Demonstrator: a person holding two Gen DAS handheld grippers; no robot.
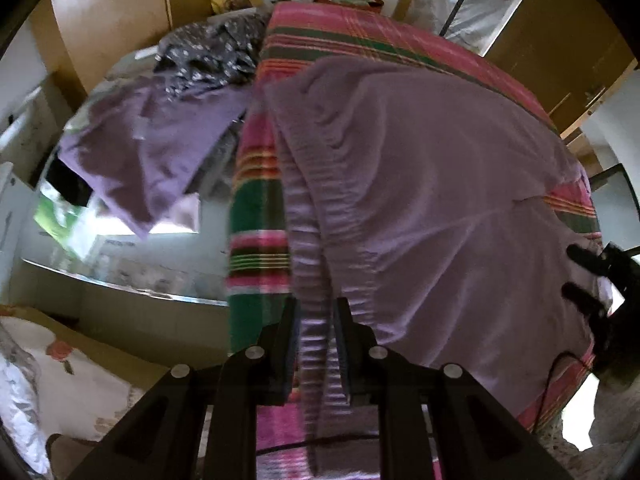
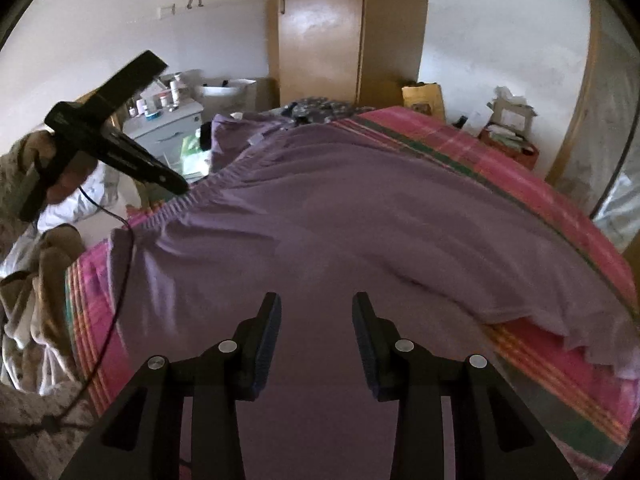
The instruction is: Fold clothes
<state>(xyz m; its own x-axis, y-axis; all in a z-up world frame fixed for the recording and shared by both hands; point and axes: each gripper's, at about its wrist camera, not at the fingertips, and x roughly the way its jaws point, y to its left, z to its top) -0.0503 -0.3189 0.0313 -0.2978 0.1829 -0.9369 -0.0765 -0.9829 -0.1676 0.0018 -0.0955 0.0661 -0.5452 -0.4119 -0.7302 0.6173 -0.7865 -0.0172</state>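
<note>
Purple garment [image 2: 340, 216] lies spread on the striped bed [image 2: 540, 208]; left gripper [image 1: 316, 320] seemingly loosely straddles its elastic hem at six o'clock, right gripper [image 2: 316, 320] spread, empty; no writing legible.

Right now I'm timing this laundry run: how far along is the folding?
Done: the purple garment lies spread on the striped blanket. In hand: its gathered waistband sits between the left tongs; the right tongs are open and empty. Left: this fold, plus the clothes pile.
</note>
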